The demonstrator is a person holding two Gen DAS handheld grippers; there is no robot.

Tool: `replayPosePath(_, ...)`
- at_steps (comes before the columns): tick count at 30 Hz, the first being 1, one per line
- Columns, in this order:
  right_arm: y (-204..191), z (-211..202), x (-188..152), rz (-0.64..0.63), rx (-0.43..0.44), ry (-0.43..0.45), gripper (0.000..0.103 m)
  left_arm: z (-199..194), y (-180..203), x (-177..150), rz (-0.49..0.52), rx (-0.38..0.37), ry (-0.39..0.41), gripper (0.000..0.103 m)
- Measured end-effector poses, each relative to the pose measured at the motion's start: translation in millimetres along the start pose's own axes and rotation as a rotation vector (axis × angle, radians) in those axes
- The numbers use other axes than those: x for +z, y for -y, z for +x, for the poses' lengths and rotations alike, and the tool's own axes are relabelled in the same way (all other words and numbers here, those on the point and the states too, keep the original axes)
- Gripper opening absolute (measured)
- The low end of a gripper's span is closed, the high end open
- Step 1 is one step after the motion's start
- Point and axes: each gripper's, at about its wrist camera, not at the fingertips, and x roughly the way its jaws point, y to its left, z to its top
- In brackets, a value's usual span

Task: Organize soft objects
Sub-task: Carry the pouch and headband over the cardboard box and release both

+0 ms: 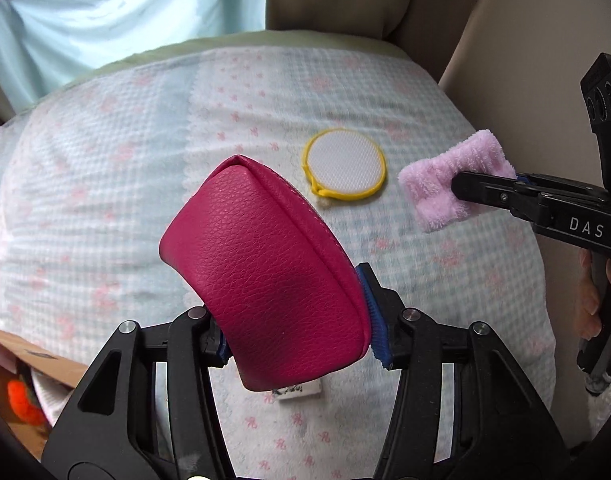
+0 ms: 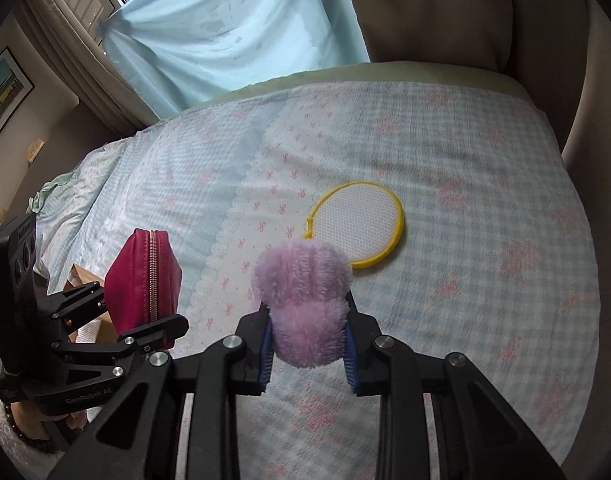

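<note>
The bed (image 2: 485, 152) carries a thin quilt (image 1: 105, 184) in pale blue-green check with pink bows — a white bow-printed strip with a scalloped edge runs across its middle from the near edge to the far edge. A round white mesh pad (image 2: 359, 222) with a yellow rim lies flat on the quilt, toward the right side. A small white label (image 1: 299, 390) shows on the quilt near the front edge.
</note>
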Motion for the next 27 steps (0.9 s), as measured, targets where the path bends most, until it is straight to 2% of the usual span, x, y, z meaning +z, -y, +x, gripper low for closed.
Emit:
replayPosePath(5,-42,-52,7,-0.012,-0.031,0.051,0.026,-69,-15,2,-0.014,0.046,0.057,0.048)
replayPosePath(13,-129,-110,2,-0.069,-0.003,0.089,0.026,-172,-56,-11,-0.074,0.103,0.139,0.048)
replayPosePath(20,-218,-125,-10,-0.105,0.042,0.081,0.026,-234,-111,-39,-0.119,0.136,0.16,0.048)
replayPosePath(27,-306,-106,-29,-0.115,0.055,0.059,0.026,-260,-187,-78,-0.112,0.154,0.123,0.048)
